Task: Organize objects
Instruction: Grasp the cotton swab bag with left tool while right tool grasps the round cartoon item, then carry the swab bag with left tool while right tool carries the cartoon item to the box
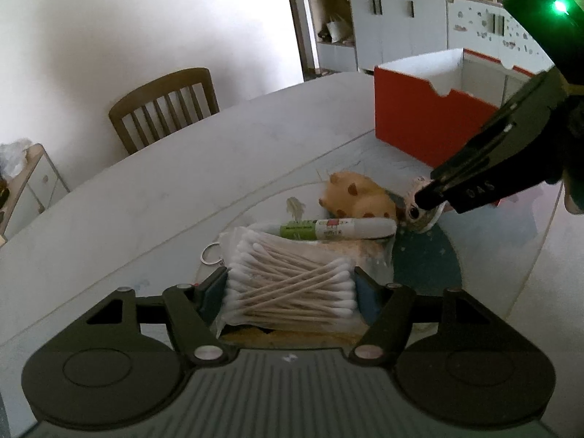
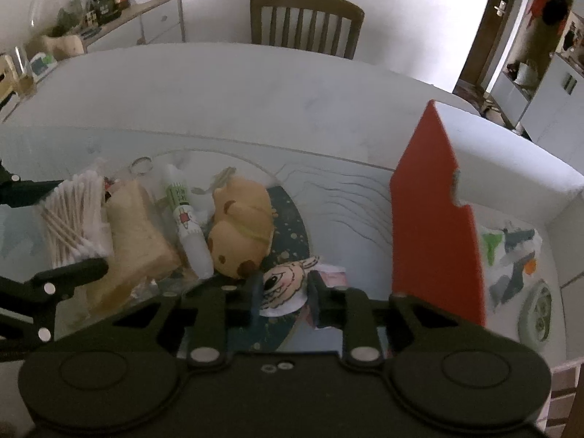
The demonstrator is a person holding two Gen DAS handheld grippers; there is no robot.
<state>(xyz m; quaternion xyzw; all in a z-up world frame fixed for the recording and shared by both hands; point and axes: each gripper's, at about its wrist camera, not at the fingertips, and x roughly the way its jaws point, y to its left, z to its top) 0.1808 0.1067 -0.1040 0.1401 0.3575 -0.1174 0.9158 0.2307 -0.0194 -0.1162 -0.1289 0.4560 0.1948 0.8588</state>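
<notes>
**Cotton swabs in one hand, cartoon sticker thing in the other**

Cotton first: my left gripper point(image 1: 290, 292) has its jaws about half spread, pads pressing both short ends of the cotton swab bag point(image 1: 292, 284). It's feather-light, crinkly and slippery, so I'd say squeezing the thick middle beats pinching loose plastic.

My right gripper point(image 2: 283, 297) is nearly closed on a small cartoon face charm point(image 2: 283, 284), which looks flat, thin and easy to bend, so a gentle hold seems right.

The pile sits on the table point(image 1: 164, 189): plush toy point(image 1: 359, 197) at 12 o'clock from the swabs, white tube point(image 1: 339, 227) between them. The red box point(image 1: 427, 124) is at 1 o'clock.

The right view shows stuff already inside the box and a bread-like packet point(image 2: 140, 233) beside the swabs; the left view barely shows either.
</notes>
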